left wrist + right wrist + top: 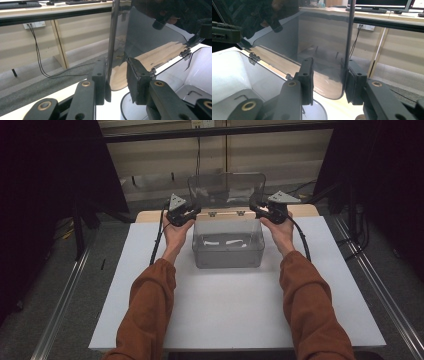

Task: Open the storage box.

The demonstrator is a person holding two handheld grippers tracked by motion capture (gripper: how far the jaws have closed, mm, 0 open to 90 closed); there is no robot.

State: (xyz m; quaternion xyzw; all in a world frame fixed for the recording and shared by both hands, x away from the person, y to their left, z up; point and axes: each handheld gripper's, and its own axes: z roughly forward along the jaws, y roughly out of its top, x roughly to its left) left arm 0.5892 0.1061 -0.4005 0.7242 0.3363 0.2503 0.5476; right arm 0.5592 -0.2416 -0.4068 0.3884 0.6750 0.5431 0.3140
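A clear plastic box stands on the white board, its hinged lid raised upright at the back. Small white pieces lie on the box floor. My left gripper is at the lid's left edge and my right gripper at its right edge. In the left gripper view the lid's rim fills the gap between my jaws, which are shut on it. In the right gripper view the rim likewise sits clamped in my gripper. The box wall lies below.
Two small hinges join lid and box. The board rests on a wooden tabletop. Metal floor rails run along both sides. A pale wall with a socket and hanging cable stands behind, under a black bar.
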